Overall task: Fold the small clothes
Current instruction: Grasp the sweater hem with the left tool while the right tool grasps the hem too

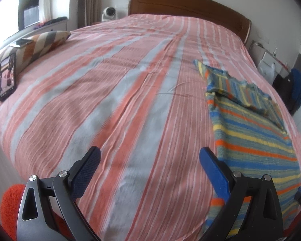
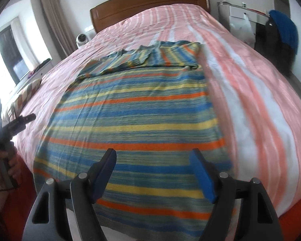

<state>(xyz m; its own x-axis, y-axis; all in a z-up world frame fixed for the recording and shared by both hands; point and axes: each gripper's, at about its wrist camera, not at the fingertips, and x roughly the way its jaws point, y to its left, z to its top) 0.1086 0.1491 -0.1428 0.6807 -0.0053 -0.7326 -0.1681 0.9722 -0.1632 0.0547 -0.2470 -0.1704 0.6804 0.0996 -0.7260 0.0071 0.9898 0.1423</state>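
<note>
The striped knitted garment lies flat near the foot of the bed, its sleeves already turned in across the top, so the lengthwise folds seem still to do. The right gripper hovers above its hem, and the left gripper beside its edge; both gape wide, holding nothing.

wrist views angled down; both share bed

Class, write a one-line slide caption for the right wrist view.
Open right tongs hover over a striped knit garment lying on the pink striped bed.
</note>
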